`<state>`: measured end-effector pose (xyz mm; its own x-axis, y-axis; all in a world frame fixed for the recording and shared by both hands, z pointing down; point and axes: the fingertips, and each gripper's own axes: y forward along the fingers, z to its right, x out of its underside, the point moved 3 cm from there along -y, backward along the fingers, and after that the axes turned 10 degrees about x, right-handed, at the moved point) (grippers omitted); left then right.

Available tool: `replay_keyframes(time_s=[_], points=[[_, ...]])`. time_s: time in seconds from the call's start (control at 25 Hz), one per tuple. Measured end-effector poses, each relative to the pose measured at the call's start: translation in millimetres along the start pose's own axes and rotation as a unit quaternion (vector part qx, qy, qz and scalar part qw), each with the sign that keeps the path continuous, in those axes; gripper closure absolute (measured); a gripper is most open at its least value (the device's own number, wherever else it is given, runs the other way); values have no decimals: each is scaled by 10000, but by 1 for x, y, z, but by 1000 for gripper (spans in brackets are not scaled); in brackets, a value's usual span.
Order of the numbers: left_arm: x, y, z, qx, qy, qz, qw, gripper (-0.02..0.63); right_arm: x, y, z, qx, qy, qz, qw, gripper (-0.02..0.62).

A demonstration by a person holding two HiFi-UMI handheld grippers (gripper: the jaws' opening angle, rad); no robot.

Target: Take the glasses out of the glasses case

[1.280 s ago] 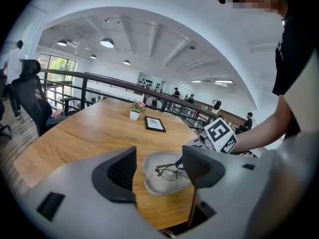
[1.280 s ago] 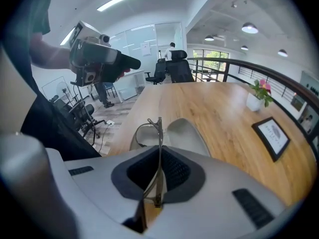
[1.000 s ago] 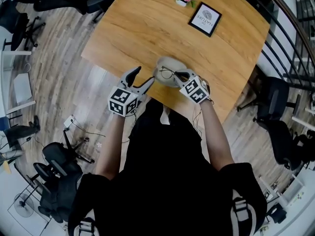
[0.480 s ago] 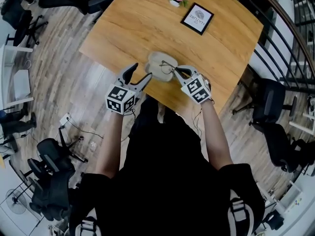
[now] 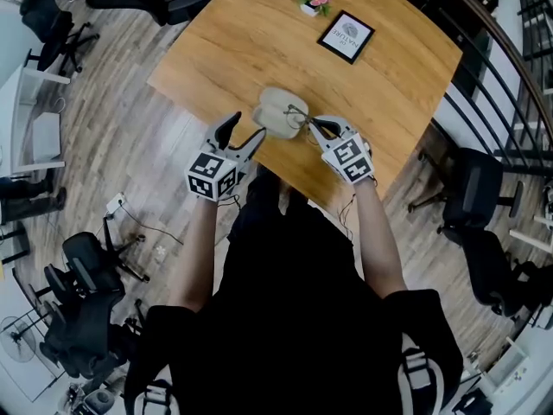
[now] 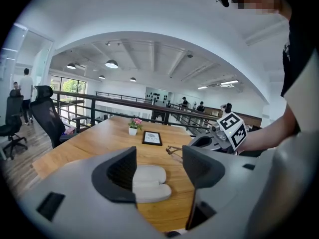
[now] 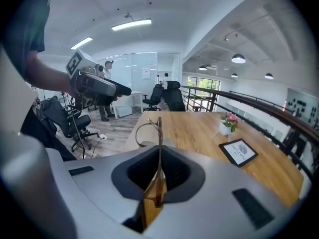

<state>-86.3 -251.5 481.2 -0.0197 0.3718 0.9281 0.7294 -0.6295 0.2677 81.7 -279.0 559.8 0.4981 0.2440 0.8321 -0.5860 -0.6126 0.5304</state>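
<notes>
Both grippers have risen since a second ago, and the right gripper [image 5: 317,127] has drawn the thin brown wire-framed glasses [image 7: 159,138] up off the pale grey soft glasses case [image 6: 149,182]. Nearest us, the left gripper [image 5: 245,131] stands open and empty, with the case lying on the wooden table [image 5: 233,41] just beyond its jaws. The right gripper is clamped on one temple arm and holds the glasses in the air by the case's right side. We judge the lift-out nearly done. Next we must carry the glasses clear and set them down gently.
</notes>
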Motion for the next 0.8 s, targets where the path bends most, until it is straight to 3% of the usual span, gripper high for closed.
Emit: replay_keyframes(time_s=[0.32,0.8], points=[[1,-11,19,-185,81,72,9998,317,-8,-17,9,169,-1,358,9992,574],[1,-33,35,-342,165,124,9992,317,-10,-28,-1,169,-43,442,9989,574]])
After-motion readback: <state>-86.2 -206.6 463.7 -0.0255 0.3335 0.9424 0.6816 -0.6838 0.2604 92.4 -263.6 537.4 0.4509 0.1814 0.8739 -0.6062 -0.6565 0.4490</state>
